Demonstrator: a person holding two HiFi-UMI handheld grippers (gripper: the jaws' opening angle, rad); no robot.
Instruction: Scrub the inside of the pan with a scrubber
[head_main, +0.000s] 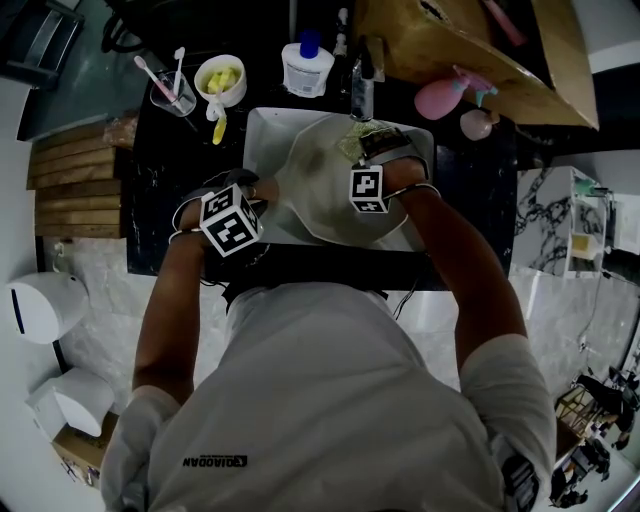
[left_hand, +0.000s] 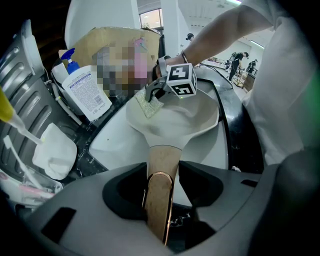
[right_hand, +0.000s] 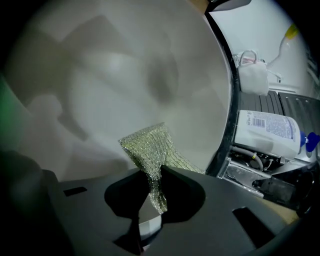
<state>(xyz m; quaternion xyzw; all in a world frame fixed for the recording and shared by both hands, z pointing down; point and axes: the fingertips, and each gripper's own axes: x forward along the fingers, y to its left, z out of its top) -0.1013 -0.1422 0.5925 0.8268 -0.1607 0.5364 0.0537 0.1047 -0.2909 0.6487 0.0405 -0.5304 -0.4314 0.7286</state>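
a white pan (head_main: 330, 190) sits tilted over the sink (head_main: 262, 130). the left gripper (left_hand: 159, 215) has its 2 jaws clamped on the pan's handle (left_hand: 162, 170). the right gripper (right_hand: 150, 200) pinches a mesh scrubber (right_hand: 150, 150), pressed against the pan's inside.

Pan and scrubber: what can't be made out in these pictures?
- Pan: head view, part of its inner wall hidden behind the right gripper's marker cube.
- Pan handle: left gripper view, its end buried in the left gripper's tongs.
- Scrubber: right gripper view, pinched end hidden between the tongs.
- Bottle: label print too small.
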